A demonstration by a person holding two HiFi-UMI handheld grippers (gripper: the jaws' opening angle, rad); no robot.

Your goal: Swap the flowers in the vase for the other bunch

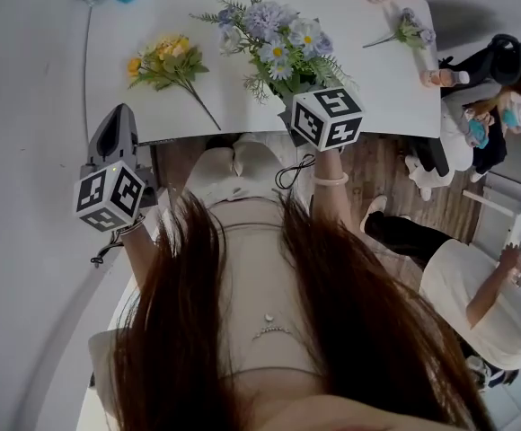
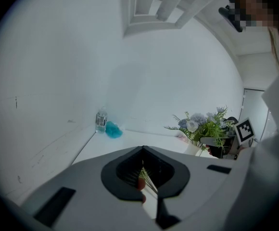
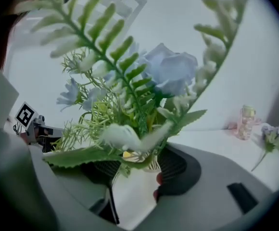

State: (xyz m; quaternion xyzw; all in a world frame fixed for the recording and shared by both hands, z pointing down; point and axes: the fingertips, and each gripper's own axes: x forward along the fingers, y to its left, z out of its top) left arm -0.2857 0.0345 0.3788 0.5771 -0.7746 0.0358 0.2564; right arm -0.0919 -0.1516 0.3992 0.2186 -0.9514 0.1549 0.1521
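My right claw (image 3: 133, 170) stood spread around the white vase (image 3: 132, 198), with its pads not pressing it (as far as I could see). The blue bunch (image 1: 278, 39) rose upright just above this claw, so this claw was the nearer one. My left claw (image 2: 144, 177), pressed together, had the yellow bunch (image 1: 166, 64) lying flat ahead on the surface (image 1: 368, 52).

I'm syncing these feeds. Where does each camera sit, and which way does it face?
Head view: on the person's head, facing steeply down at the table; hair, torso, both grippers show.
Left gripper view: on the left gripper, looking along its shut jaws across the table.
Right gripper view: on the right gripper, facing the blue bunch, vase between its open jaws.
Shared: each gripper view shows the other's marker cube.
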